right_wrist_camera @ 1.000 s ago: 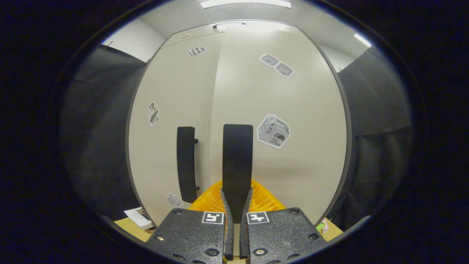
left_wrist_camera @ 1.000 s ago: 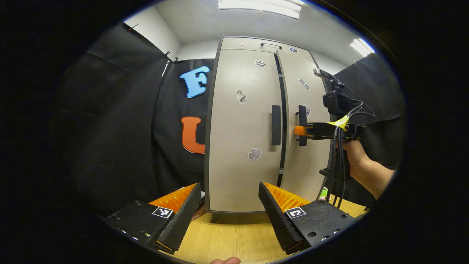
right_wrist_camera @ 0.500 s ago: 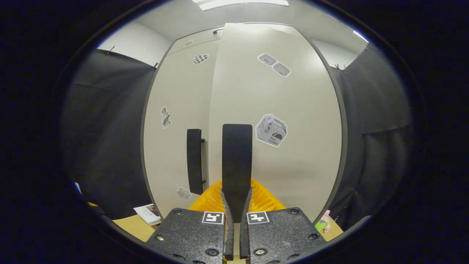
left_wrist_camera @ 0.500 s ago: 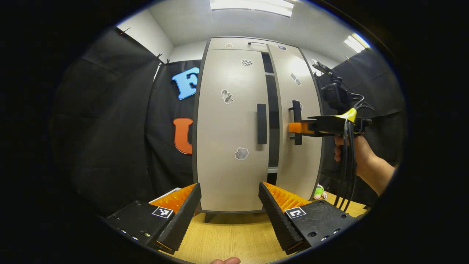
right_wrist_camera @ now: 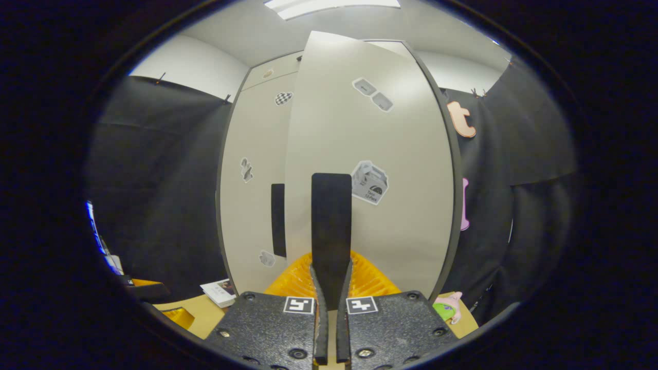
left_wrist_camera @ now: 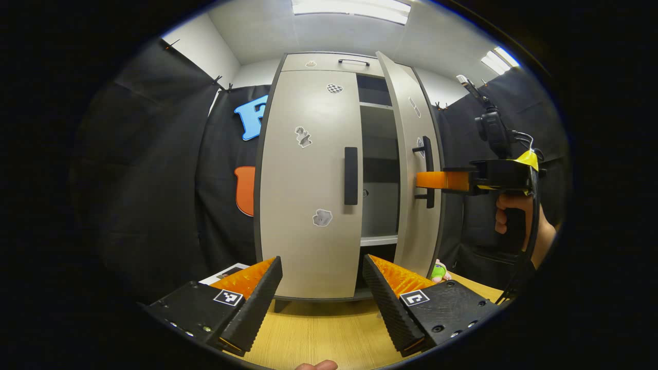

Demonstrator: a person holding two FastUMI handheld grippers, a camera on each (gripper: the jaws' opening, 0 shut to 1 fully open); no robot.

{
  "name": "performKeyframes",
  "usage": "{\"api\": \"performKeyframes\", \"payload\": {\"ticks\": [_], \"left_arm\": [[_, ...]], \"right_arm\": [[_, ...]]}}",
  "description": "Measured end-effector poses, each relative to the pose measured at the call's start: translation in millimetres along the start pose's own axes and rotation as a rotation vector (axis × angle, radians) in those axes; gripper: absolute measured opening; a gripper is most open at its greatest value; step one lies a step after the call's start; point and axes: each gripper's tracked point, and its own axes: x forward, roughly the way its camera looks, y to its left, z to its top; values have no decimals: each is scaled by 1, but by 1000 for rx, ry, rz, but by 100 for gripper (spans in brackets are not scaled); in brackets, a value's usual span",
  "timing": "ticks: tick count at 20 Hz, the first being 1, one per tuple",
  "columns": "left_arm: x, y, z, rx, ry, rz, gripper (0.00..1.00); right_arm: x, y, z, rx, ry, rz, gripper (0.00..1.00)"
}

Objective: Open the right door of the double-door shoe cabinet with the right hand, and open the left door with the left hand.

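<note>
The beige shoe cabinet stands upright on the wooden table. Its right door hangs partly open, baring shelves inside, while the left door is closed with its black handle untouched. My right gripper, held by a hand, is shut on the right door's black handle; both fingers press it. In the right gripper view that door faces me up close. My left gripper is open, low in front of the cabinet's base, well short of the left handle.
The wooden table runs under the cabinet. A small green and pink toy lies at the cabinet's right foot. A booklet lies at its left foot. Black cloth walls close in on both sides.
The right door has swung outward from nearly closed to partly open, pulled by my right gripper moving toward me and rightward. My left gripper stayed open.
</note>
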Motion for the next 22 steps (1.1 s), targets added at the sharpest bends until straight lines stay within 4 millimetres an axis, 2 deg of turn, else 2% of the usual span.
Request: {"api": "performKeyframes", "payload": {"ticks": [5, 10, 14, 17, 21, 22], "left_arm": [[1, -26, 0, 1, 3, -33, 95], [2, -53, -1, 9, 2, -69, 95], [2, -73, -2, 14, 1, -95, 95], [4, -83, -3, 18, 3, -106, 95], [5, -95, -6, 8, 15, -121, 95], [5, -96, -6, 7, 14, -124, 95]], "right_arm": [[-32, -20, 1, 1, -3, -1, 10], [-66, -55, 2, 1, -8, -37, 9], [-84, -82, 2, -17, -12, -82, 9], [-98, -112, 5, -30, -20, -145, 7], [-111, -173, 4, -63, -5, -284, 4], [-113, -180, 7, -38, -12, -269, 4]]}}
